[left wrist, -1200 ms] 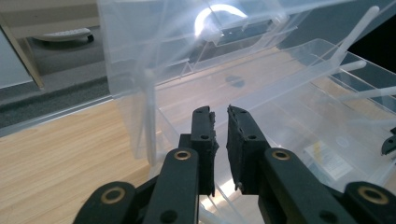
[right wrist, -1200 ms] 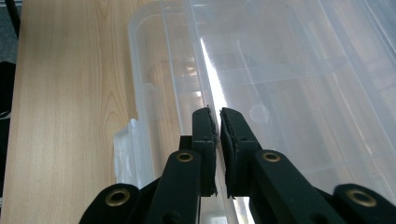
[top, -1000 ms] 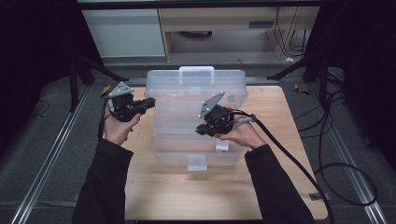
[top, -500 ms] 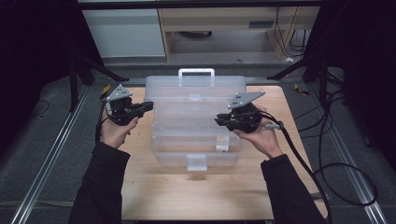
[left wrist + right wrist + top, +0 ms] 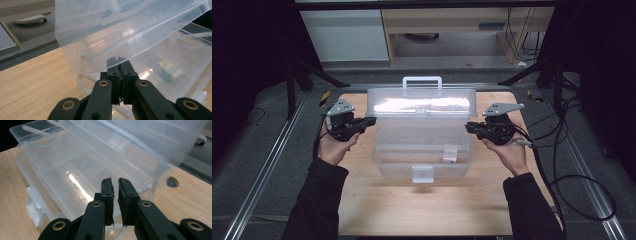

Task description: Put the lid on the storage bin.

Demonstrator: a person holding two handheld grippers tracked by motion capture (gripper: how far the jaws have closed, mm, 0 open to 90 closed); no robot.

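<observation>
A clear plastic case sits mid-table with its upper part raised and tilted back over the compartmented base. My left gripper is shut with nothing in it. Its tips lie just under the left end of the raised part; I cannot tell if they touch. My right gripper is at the case's right end. Its jaws have just been closing and are shut but for a thin slit, with nothing between them. A small white piece lies in the base.
The wooden table has bare board in front of the case and along both sides. A white handle tops the far edge and a latch hangs at the front. Cables trail off the table's right side.
My right gripper moved from over the case's middle out to its right end. The left gripper stayed at the left end. The case's upper part now stands higher and brighter.
</observation>
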